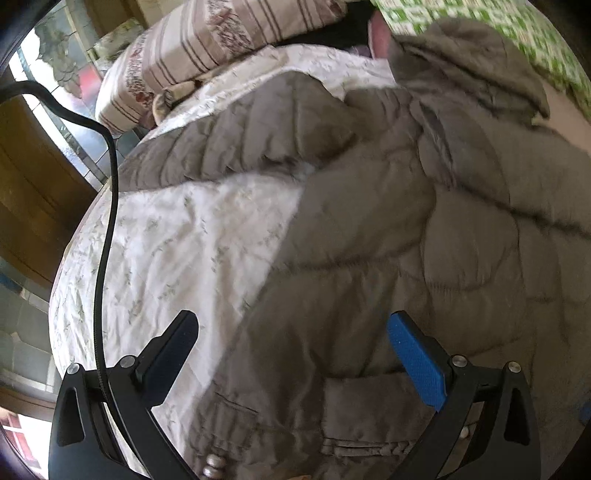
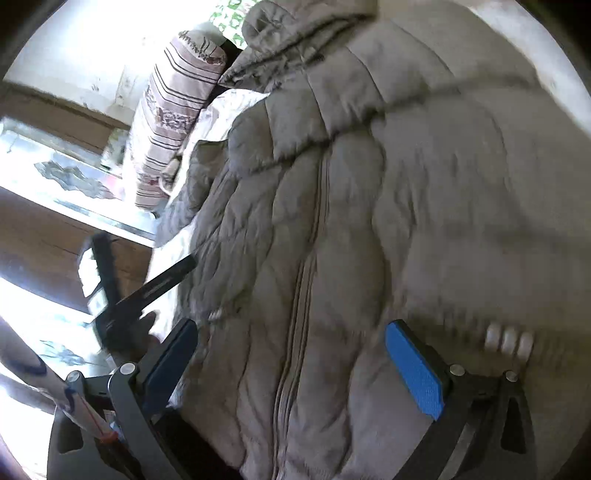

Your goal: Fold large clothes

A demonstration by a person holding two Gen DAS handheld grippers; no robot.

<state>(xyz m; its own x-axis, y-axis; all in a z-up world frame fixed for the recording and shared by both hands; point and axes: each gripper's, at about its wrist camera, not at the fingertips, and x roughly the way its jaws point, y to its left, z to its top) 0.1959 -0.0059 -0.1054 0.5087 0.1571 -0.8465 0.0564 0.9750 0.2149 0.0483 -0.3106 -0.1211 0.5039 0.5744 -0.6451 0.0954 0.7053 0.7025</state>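
My right hand-held gripper [image 2: 291, 354] is wide open above the grey puffer coat [image 2: 369, 206]; striped pillow [image 2: 173, 122] far left.

a bed [image 1: 155, 240] spread with a white, faintly flowered sheet fills the room ahead. a striped pillow [image 1: 207, 40] lies at its far end, a green checked cloth [image 1: 498, 26] beside it. left of the bed, brown wooden furniture [image 1: 33, 184] and pale floor tiles [image 1: 22, 325] catch bright daylight.

The left black two-finger claw [image 1: 293, 332] is showing one dark pad and one blue textured pad [image 1: 415, 363], with silver screws on its forked arms and a black cable [image 1: 107, 229] trailing past. The right black two-finger claw [image 2: 291, 341] is wearing matching blue pads and silver screws.
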